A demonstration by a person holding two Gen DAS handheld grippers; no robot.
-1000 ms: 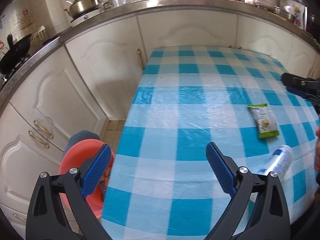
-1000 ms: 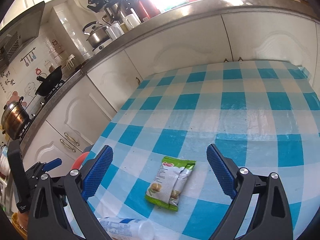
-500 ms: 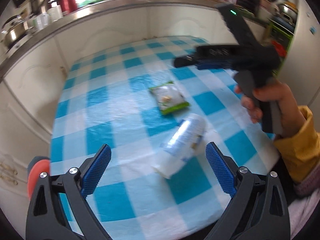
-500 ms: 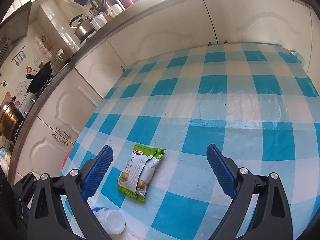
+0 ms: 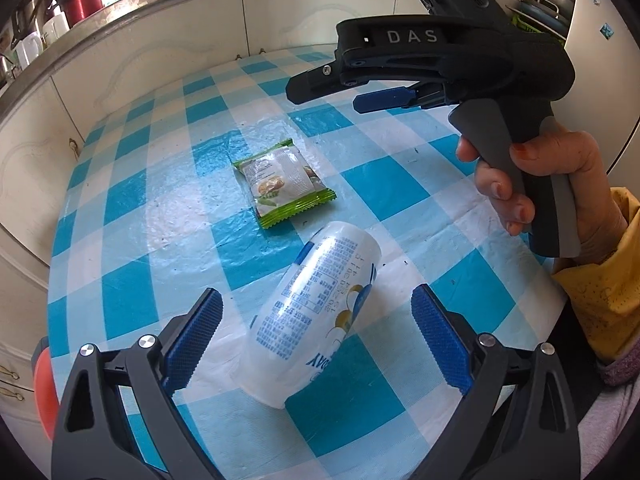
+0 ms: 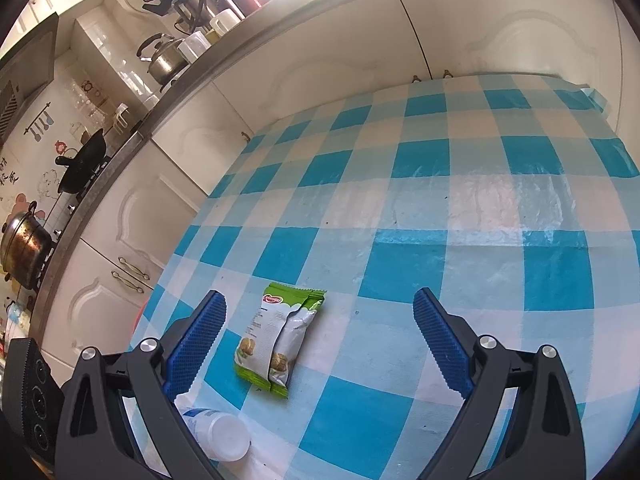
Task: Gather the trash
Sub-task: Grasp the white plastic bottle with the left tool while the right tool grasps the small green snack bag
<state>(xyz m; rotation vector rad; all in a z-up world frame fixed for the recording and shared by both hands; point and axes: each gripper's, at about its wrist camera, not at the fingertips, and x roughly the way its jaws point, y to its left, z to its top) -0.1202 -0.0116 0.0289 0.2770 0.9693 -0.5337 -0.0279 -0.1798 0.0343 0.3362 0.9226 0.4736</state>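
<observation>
One white bottle [image 5: 316, 320], lying sideways

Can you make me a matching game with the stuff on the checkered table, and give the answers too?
Things:
1. snack packet
2. white bottle
3. left gripper
4. tablecloth

Descriptions:
A. blue and white squares
B. lying on its side
C. open, blue pads either side of the bottle
D. green edges, flat on the table

Pairs: 1-D, 2-B, 3-C, 4-A
</observation>
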